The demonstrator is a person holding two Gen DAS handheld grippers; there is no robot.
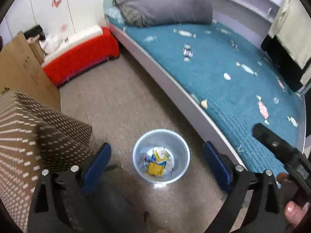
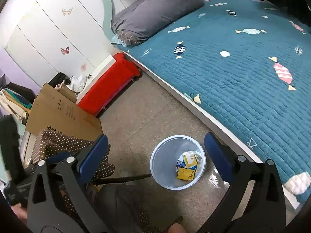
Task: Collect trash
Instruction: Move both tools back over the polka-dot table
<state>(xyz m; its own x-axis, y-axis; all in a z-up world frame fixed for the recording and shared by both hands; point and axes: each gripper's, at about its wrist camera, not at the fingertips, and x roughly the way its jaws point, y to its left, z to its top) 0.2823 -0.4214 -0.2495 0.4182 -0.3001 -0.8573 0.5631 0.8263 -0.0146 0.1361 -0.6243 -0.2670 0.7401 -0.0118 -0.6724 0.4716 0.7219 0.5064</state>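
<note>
A pale translucent bin (image 1: 177,145) stands on the floor beside the bed. Crumpled yellow, white and blue trash (image 1: 155,165) lies at its bottom. My left gripper (image 1: 157,146) hangs above the bin, open, with nothing between its blue pads (image 1: 99,163). In the right wrist view the same bin (image 2: 165,161) with the trash (image 2: 186,167) sits low between the fingers. My right gripper (image 2: 155,137) is open wide and empty, above and slightly left of the bin. A black tool body (image 1: 281,151) with a fingertip on it shows at the right edge of the left wrist view.
A bed with a teal candy-print quilt (image 2: 243,68) and a grey pillow (image 2: 155,11) fills the right. A red-covered bench (image 2: 108,89), a cardboard box (image 2: 62,110) and a brown dotted cloth (image 1: 38,132) stand on the left. Beige floor (image 2: 147,108) lies between them.
</note>
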